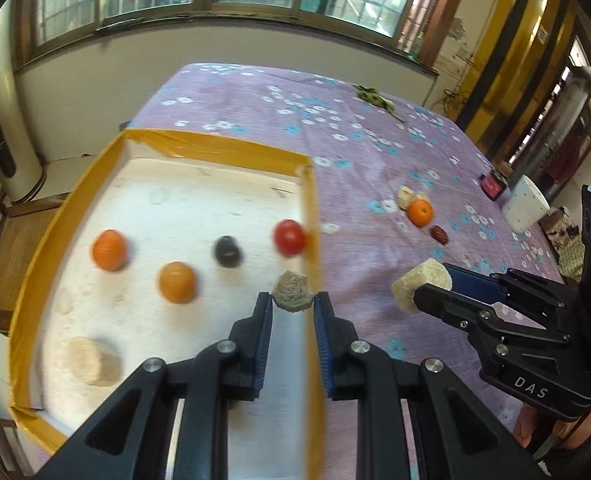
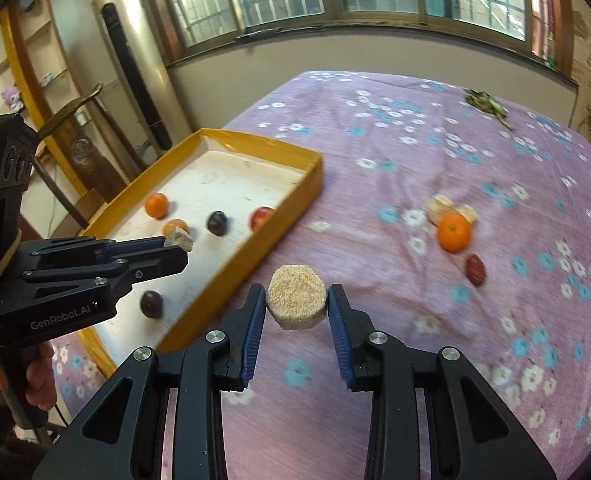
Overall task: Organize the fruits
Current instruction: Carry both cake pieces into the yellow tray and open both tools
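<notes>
**Both grippers loaded, left one over the tray**

My left gripper (image 1: 293,304) is clamped narrow on a small greyish crumbly chunk (image 1: 290,291), pinched right at the fingertips. Directly below and beyond those tips lies the yellow-rimmed tray (image 1: 231,146); its right wall runs under the gripper. Inside the tray, left of the tips: a pale round cake (image 1: 93,362) nearest, then an orange fruit (image 1: 177,282), a dark plum (image 1: 227,251), a second orange fruit (image 1: 109,250), and a red fruit (image 1: 289,237) against the right wall.

My right gripper (image 2: 296,304) grips a round tan cake (image 2: 296,300) between its pads, over the flowered purple cloth (image 2: 395,160), just right of the tray's near corner. Farther ahead and right on the cloth: a red date (image 2: 475,269), then a tangerine (image 2: 454,232) touching pale peeled pieces (image 2: 439,205). Motion blur softens the details.
</notes>
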`<state>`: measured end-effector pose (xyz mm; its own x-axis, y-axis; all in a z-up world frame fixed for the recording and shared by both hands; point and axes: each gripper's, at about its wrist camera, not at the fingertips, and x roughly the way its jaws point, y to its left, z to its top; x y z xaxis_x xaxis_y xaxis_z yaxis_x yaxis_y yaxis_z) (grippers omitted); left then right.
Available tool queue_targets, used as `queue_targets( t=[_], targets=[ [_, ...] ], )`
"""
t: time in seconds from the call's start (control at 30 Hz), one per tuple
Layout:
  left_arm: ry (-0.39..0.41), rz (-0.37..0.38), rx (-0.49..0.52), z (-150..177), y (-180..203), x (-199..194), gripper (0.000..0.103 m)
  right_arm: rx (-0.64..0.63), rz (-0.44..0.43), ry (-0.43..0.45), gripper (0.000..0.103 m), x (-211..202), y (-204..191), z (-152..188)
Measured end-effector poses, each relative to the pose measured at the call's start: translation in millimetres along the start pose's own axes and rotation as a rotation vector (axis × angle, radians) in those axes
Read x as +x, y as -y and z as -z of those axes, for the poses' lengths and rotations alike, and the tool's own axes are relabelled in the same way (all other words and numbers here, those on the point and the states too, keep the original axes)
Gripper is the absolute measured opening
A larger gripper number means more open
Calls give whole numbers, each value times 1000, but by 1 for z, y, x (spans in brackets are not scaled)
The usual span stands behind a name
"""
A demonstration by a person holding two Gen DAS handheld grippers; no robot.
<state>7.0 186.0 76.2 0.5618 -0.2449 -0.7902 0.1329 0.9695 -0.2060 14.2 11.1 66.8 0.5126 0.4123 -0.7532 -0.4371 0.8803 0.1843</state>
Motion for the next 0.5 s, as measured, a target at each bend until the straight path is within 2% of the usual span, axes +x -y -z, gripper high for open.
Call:
queue_targets(
  t=[0.3, 0.5],
  targets=[
    [17, -87, -84, 0, -71, -12, 23, -63, -56, -28, 31, 35, -48, -23],
    [-11, -117, -115, 4, -98, -3, 23, -78, -78, -71, 31, 62, -65, -24]
  ],
)
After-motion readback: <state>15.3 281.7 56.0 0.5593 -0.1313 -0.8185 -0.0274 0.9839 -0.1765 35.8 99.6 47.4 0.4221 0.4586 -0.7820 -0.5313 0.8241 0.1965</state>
